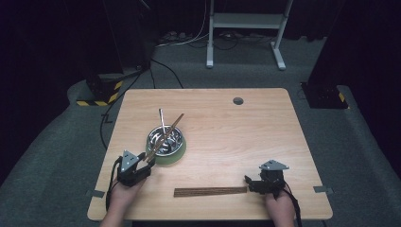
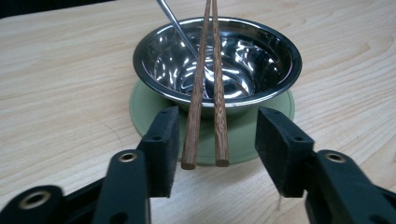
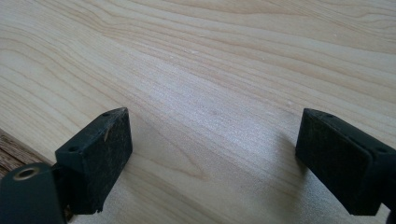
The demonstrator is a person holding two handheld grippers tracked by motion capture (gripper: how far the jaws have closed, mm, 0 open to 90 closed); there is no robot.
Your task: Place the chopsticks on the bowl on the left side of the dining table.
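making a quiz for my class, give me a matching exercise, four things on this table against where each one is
Things:
1. pair of brown wooden chopsticks
2. shiny steel bowl
3. round green mat
4. dark brown wooden strip

Places:
A. flat on the table near the front edge
B. under the bowl
C. on the green mat
D. leaning on the bowl's rim, near ends between the open left gripper jaws

Pairs: 1-D, 2-C, 3-B, 4-A
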